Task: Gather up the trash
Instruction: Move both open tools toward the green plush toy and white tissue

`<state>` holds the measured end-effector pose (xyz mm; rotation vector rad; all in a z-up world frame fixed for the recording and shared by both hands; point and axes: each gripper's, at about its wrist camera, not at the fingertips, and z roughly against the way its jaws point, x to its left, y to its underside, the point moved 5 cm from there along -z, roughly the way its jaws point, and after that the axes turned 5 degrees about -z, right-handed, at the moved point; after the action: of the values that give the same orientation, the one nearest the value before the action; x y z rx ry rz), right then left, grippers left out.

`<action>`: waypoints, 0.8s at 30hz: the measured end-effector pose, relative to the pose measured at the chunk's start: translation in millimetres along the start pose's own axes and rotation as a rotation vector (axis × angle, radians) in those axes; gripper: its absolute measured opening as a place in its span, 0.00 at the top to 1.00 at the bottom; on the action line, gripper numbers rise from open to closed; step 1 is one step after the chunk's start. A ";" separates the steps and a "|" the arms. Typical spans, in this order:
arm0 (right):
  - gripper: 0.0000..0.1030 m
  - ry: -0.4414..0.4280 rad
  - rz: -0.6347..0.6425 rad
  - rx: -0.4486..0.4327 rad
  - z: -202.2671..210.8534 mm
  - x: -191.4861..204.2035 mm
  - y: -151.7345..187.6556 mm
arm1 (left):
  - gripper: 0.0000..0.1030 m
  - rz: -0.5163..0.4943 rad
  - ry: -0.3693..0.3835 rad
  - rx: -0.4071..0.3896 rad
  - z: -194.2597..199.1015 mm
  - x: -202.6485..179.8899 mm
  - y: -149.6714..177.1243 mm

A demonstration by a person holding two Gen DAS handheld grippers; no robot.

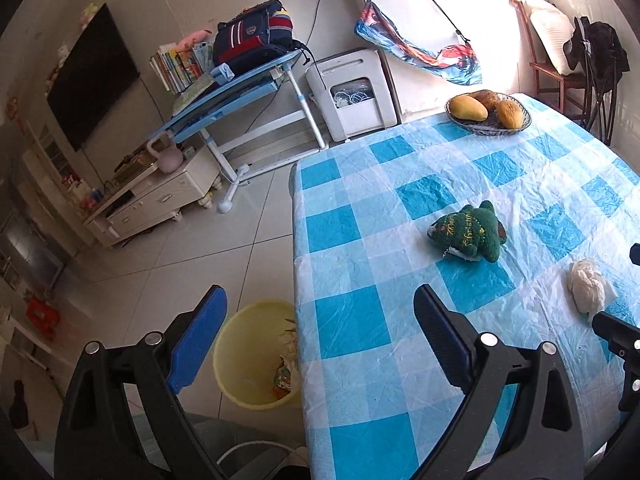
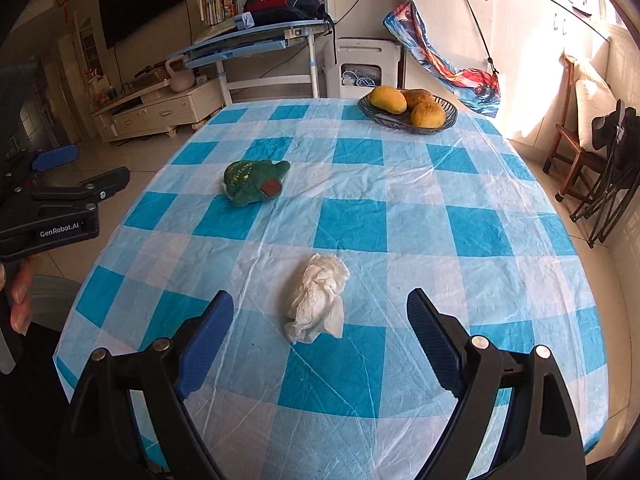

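Observation:
A crumpled white tissue [image 2: 316, 298] lies on the blue-checked tablecloth [image 2: 360, 216], just ahead of my right gripper [image 2: 320, 320], which is open and empty with the tissue between its spread fingers' line. The tissue also shows in the left wrist view [image 1: 587, 286]. My left gripper [image 1: 320, 316] is open and empty, held over the table's left edge. A yellow bin [image 1: 256, 354] with some wrappers inside stands on the floor below that edge. The left gripper shows at the left in the right wrist view [image 2: 86, 172].
A green plush toy [image 2: 254, 182] lies mid-table. A glass bowl of fruit [image 2: 408, 110] sits at the far edge. A blue desk with a backpack [image 1: 252, 36], a TV cabinet [image 1: 152, 200] and a wooden chair [image 2: 576, 140] stand around the table.

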<state>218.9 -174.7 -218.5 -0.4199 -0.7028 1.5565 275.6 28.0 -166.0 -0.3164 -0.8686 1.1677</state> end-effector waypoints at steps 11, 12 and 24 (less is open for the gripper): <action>0.18 -0.009 -0.023 0.029 -13.1 -5.5 -0.9 | 0.09 -0.032 0.017 -0.017 -0.5 -11.3 -4.5; 0.18 -0.010 -0.023 0.031 -13.8 -5.0 -0.4 | 0.09 -0.036 0.019 -0.019 -0.3 -12.7 -5.6; 0.18 -0.003 -0.018 0.047 -16.6 -4.7 2.7 | 0.08 -0.064 0.043 -0.028 1.7 -20.7 -5.7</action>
<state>228.1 -176.2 -233.2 -0.3754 -0.6698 1.5537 275.6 6.9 -170.1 -0.3333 -0.8515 1.0870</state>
